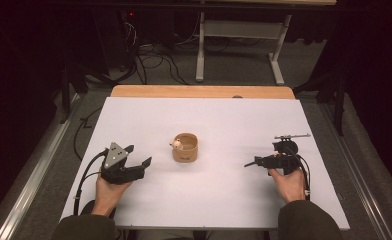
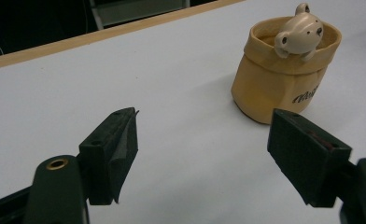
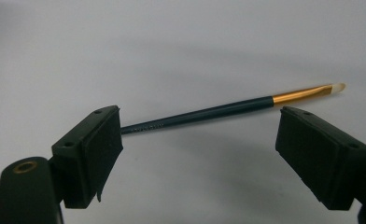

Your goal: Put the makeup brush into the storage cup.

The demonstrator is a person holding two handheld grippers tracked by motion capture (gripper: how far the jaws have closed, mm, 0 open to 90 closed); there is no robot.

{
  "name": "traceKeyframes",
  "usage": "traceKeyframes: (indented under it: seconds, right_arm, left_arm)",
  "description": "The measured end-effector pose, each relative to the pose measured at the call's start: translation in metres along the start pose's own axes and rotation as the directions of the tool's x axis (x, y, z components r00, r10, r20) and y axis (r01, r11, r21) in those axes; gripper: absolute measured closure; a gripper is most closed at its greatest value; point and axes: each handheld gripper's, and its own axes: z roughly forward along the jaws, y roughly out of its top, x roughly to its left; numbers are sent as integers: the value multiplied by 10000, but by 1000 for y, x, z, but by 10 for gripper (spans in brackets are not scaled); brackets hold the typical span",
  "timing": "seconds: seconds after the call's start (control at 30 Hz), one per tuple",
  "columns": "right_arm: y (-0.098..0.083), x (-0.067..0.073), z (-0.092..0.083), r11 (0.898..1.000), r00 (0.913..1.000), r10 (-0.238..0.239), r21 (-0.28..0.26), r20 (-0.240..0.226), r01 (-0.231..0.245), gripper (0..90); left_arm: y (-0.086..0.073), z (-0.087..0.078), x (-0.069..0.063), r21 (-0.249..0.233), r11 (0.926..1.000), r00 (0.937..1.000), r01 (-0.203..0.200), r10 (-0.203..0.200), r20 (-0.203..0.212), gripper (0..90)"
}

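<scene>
- The left tongs (image 1: 138, 156) rested low on the white surface (image 1: 209, 195), gripped in the person's left hand (image 1: 110, 189), with a grey three-cornered plate on top and a black cable trailing back toward the near edge.
- Their jaws stood spread wide with nothing between them; in the left gripper view both pads (image 2: 120, 149) hung apart over bare surface.
- Ahead of the left tongs and to their right stood a small tan cup (image 1: 185, 147), upright, well apart from both jaws.
- A little bear figure (image 2: 300, 33) peeked over the cup's rim, its paws hooked on the edge, and dark lettering ran across the cup's side.
- Further right, the right tongs (image 1: 251, 163) pointed toward the middle of the surface, held by the person's right hand (image 1: 288, 182).
- Their jaws were also spread, gripping nothing.
- In the right gripper view a thin brush (image 3: 228, 110) lay flat on the surface just beyond the open jaws, crossing the gap between them without touching either pad.
- The brush had a dark handle, a gold band and a pale tip nearest the right-hand jaw.
</scene>
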Motion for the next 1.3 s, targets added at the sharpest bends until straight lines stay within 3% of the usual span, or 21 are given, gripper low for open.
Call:
traceKeyframes:
  seconds: [0.2,0.6,0.77,1.07,1.3]
  right_arm:
    - [11,4,-1,9996,9997,-151,233,169,148,161]
    - [25,2,6,9939,9992,107,1097,380,-148,161]
    - [26,2,10,9883,9988,83,1520,490,-157,162]
    - [32,0,18,9713,9955,389,2308,859,-578,166]
    - [35,-4,22,9582,9934,727,2703,888,-943,166]
  left_arm:
    - [0,-1,1,-38,10000,10000,-31,31,0,249]
    - [0,-2,0,-69,10000,10000,-36,36,-5,249]
    - [0,-4,-2,-130,9999,9999,-104,105,25,249]
    - [0,-5,-3,-193,9997,9999,-129,131,73,248]
    - [0,-5,-3,-217,9997,9999,-133,135,69,247]
